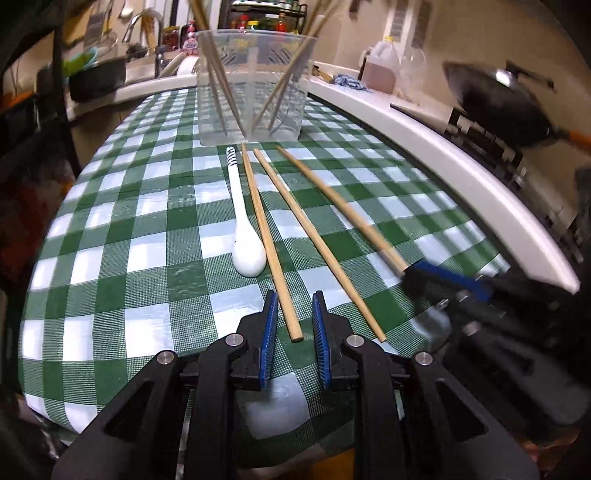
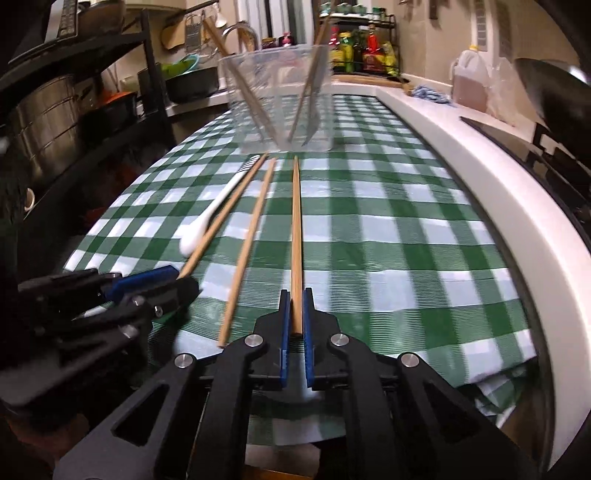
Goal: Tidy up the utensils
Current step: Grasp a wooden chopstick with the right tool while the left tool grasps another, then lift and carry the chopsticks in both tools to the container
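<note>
Three wooden chopsticks and a white spoon (image 1: 245, 236) with a striped handle lie on the green checked tablecloth (image 1: 147, 221). Behind them stands a clear plastic container (image 1: 255, 92) holding several chopsticks. My left gripper (image 1: 295, 306) is open, low over the cloth. The near end of the left chopstick (image 1: 266, 229) lies between its blue pads (image 1: 271, 317) without touching them. My right gripper (image 2: 295, 308) is shut on the near end of the right chopstick (image 2: 295, 229), which points at the container (image 2: 280, 103). The middle chopstick (image 2: 251, 240) lies free between the two grippers. The left gripper (image 2: 184, 280) shows at the left of the right wrist view.
A white counter edge (image 1: 461, 158) runs along the right side of the cloth. Beyond it sit a wok (image 1: 491, 99) on a stove and a jug (image 1: 380, 70). A sink and tap (image 1: 147, 33) are at the back left. A dark shelf with metal pots (image 2: 48, 118) stands on the left.
</note>
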Motion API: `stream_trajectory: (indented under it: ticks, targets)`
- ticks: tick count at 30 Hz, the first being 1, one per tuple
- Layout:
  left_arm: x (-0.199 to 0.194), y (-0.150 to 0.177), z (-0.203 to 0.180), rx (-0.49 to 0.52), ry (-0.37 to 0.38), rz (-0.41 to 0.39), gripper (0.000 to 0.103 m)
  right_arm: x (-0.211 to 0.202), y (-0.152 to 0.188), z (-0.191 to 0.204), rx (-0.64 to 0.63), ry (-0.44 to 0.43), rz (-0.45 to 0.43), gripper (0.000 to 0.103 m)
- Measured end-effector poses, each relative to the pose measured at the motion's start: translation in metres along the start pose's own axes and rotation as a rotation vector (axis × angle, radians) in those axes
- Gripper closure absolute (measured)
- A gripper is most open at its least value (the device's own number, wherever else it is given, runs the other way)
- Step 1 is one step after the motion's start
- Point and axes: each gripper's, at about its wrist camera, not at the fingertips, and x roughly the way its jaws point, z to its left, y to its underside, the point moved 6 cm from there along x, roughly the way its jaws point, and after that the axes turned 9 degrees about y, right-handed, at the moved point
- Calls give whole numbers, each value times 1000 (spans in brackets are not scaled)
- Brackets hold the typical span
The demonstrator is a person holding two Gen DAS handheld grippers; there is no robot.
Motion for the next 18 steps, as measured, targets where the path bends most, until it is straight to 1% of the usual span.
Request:
stream_trajectory:
  ticks: [1,2,3,6,9,12,18]
  targets:
    - [1,0,-2,23,-20,3,84,-1,0,-4,7,9,-4,97]
    - [0,0,-3,40,-39,4,91,-2,0,-7,14,16,-8,97]
    - [-1,0,-2,42,-49,4,93,-3,1,-11,21,26,-10,97]
    - [-9,-1,10,9,-67,-5,96,-3,4,-19,38,50,-8,97]
    - [-18,2,20,-26,-63,-11,96,-4,4,-22,49,60,-5,96]
    - [-16,6,23,-43,-46,1,96,1,9,-21,48,54,19,95]
    - [-14,5,21,-44,-43,-4,96,4,10,-21,51,50,19,94]
